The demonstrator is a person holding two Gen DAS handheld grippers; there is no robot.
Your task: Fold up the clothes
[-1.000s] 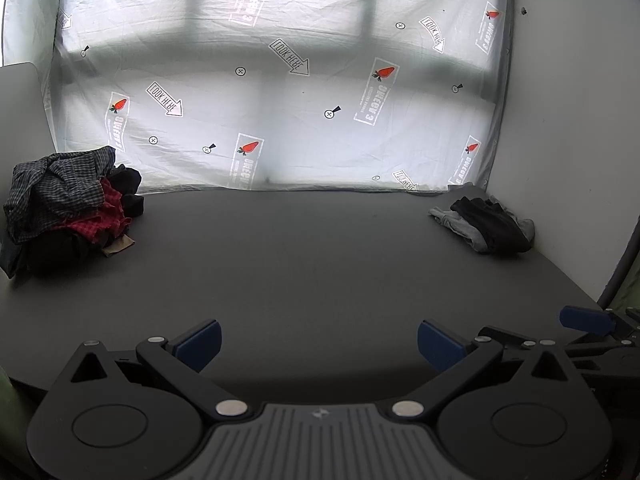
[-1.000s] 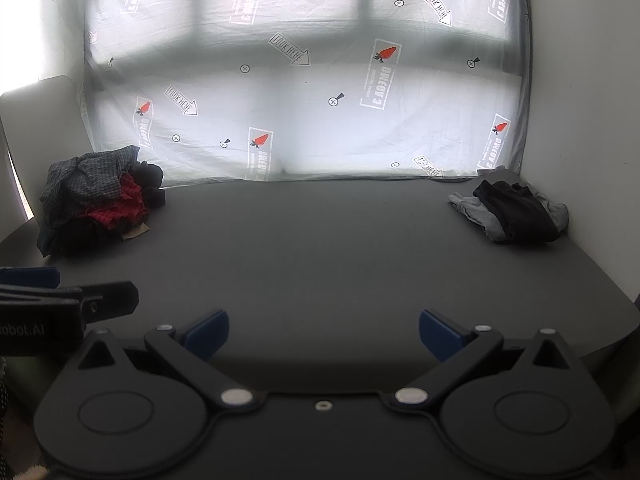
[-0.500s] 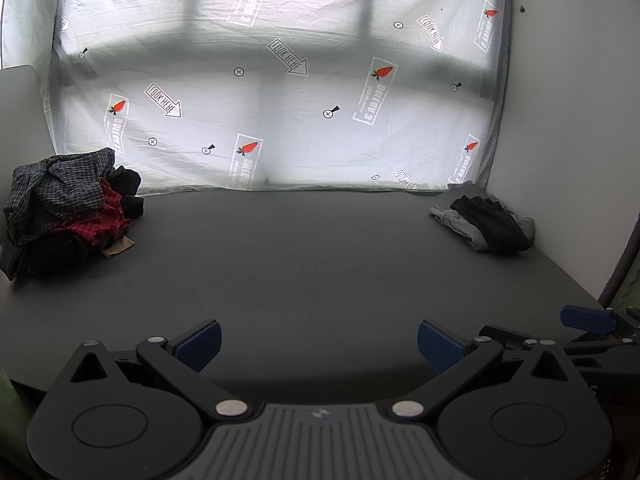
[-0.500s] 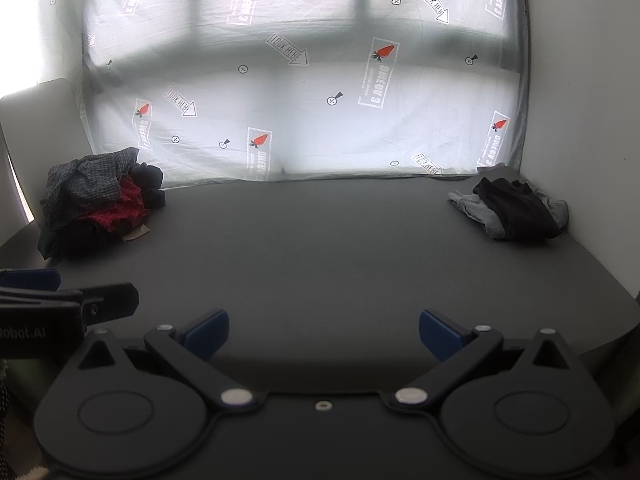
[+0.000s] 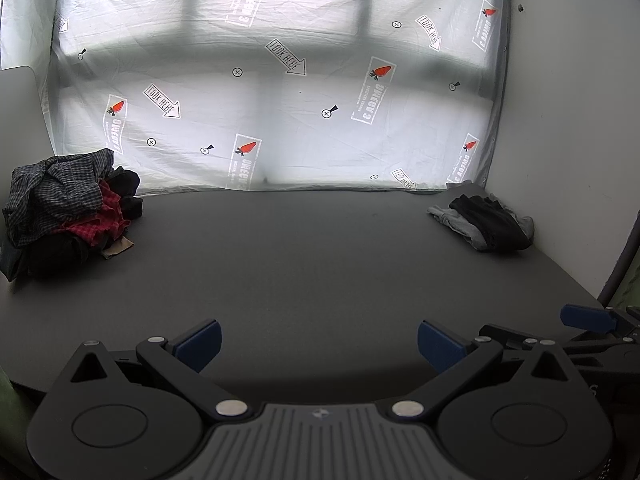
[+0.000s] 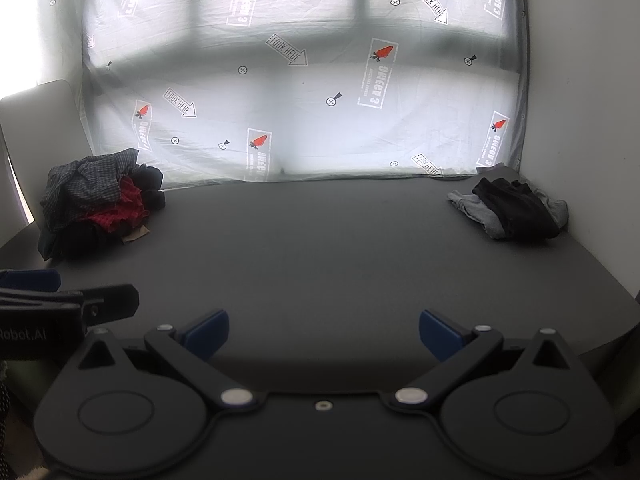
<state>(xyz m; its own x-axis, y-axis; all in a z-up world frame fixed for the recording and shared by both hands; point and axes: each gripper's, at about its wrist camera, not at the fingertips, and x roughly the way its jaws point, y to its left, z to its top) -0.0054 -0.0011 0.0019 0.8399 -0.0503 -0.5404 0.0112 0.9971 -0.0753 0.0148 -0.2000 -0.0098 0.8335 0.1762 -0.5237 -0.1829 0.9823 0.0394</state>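
Waiting at the near edge of the dark grey table [image 5: 320, 264], I hold both pairs of tongs spread wide and empty, blue fingertips well apart over bare tabletop.

At the far left corner sits the heap of unfolded clothes [image 5: 68, 212]: a dark checked shirt [image 5: 56, 196] lies crumpled on top, a red plaid garment [image 5: 102, 220] spills out below it, black pieces are bunched behind and beneath, and a tan scrap [image 5: 118, 246] pokes out at the heap's near side, flat on the table. Nothing of mine touches the heap.

My left tongs [image 5: 318, 344] hover low above the near edge, toward the left, jaws fully parted with nothing between them. My right tongs [image 6: 324, 332] hang just beside them, toward the right along the same edge, equally wide and equally empty; the left wrist view shows one blue tip of the right pair at its right margin, and the right wrist view catches the left pair's tip at its left margin.

Across the back of the table hangs a white printed sheet [image 5: 280, 80] with red carrot marks and "LOOK HERE" arrows, its hem resting along the far edge.

At the far right corner, near the white wall [image 5: 580, 120], lies a small pile: a black garment [image 5: 488, 222] lying over a light grey garment [image 5: 452, 220], well apart from both tongs.
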